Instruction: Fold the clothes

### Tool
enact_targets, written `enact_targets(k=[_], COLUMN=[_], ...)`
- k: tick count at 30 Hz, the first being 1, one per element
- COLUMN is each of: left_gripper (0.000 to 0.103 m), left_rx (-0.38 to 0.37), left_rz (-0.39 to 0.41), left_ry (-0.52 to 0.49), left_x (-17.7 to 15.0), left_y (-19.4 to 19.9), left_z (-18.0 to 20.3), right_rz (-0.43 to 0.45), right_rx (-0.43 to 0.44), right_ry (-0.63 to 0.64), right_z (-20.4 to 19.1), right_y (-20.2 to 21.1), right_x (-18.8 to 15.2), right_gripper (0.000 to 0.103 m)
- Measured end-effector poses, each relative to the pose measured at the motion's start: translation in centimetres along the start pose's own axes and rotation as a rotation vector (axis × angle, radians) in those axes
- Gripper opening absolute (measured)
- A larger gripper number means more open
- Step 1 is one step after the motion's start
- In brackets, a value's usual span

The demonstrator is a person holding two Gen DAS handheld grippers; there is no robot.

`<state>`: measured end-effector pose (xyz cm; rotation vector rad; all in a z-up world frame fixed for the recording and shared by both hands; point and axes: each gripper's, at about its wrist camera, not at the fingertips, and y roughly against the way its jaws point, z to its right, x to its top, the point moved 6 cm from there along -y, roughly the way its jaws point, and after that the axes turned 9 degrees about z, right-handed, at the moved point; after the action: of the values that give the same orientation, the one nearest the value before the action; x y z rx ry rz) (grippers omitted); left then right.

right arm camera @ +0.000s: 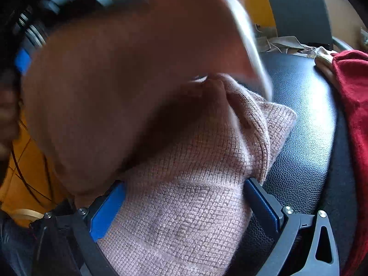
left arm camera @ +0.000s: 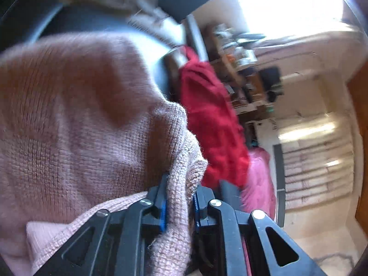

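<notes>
A pink knit sweater [left arm camera: 80, 115] fills the left of the left wrist view, and my left gripper [left arm camera: 180, 184] is shut on a bunched fold of it. In the right wrist view the same sweater [right arm camera: 184, 207] lies on a black leather surface [right arm camera: 299, 126]. My right gripper [right arm camera: 184, 188] stands wide open with the knit lying between its blue pads [right arm camera: 108, 209]. A raised flap of the sweater [right arm camera: 126, 69], blurred by motion, hangs over the upper left and hides what lies behind it.
A red knit garment [left arm camera: 211, 124] hangs over the surface's edge, with a fluffy pink item [left arm camera: 260, 179] below it. The red garment [right arm camera: 354, 115] sits at the right edge. A beige cloth [right arm camera: 283, 43] and a blue-grey chair [right arm camera: 299, 11] lie beyond. Cluttered shelves [left arm camera: 241, 69] stand farther back.
</notes>
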<state>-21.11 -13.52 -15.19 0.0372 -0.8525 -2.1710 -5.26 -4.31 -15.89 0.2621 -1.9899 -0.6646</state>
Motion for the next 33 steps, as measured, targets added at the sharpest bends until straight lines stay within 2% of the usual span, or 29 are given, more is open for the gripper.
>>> enact_targets(k=[3,5,7,10,15,16,19,21,23,25,26,32,33], left_gripper=[0.024,0.027,0.029,0.032,0.034,0.034,0.034,0.034,0.034,0.034,0.034,0.034,0.035], left_rx=[-0.025,-0.039,-0.075,-0.178,-0.239,-0.214,-0.039,0.065,0.105,0.107,0.102,0.075,0.06], left_rz=[-0.042,-0.058,-0.068,-0.095,0.005,0.048,0.183,0.219,0.232,0.234,0.228,0.211,0.213], left_ry=[0.111,0.115,0.082,0.031,-0.146,-0.178,-0.209,-0.181,-0.117,-0.075,-0.085,-0.16,-0.184], left_x=[-0.7,-1.1,-1.2,-1.5,-0.7,-0.2,1.5,1.8,1.4,0.5,-0.1,-2.6,-2.8], left_y=[-1.0,-0.6,0.7,3.5,10.9,12.3,15.1,16.6,17.1,16.9,16.6,15.3,15.3], left_z=[-0.5,0.5,2.0,4.5,5.9,4.8,-0.4,-4.9,-8.3,-10.5,-10.7,-11.1,-10.6], right_rz=[0.006,0.004,-0.001,-0.03,-0.107,-0.101,-0.085,-0.049,0.013,0.05,0.053,-0.073,-0.128], right_rx=[-0.004,-0.014,-0.019,-0.053,-0.158,-0.17,-0.204,-0.21,-0.168,-0.119,-0.1,-0.065,-0.1], right_ry=[0.002,0.014,0.018,0.054,0.054,0.047,0.024,0.027,0.074,0.139,0.172,0.35,0.367], right_z=[-0.2,-0.4,-0.6,-0.9,-0.6,-0.9,-1.7,-2.8,-5.9,-8.7,-9.7,-14.9,-14.5], right_y=[0.1,0.1,0.2,0.9,4.6,5.9,9.8,12.4,13.9,14.3,13.9,5.7,4.1], right_x=[-0.2,-0.3,-0.4,-1.0,-3.7,-4.0,-4.7,-4.4,-2.5,-0.1,1.1,6.6,6.8], right_gripper=[0.103,0.103,0.103,0.103,0.103,0.103,0.103,0.103,0.103,0.103,0.103,0.102,0.096])
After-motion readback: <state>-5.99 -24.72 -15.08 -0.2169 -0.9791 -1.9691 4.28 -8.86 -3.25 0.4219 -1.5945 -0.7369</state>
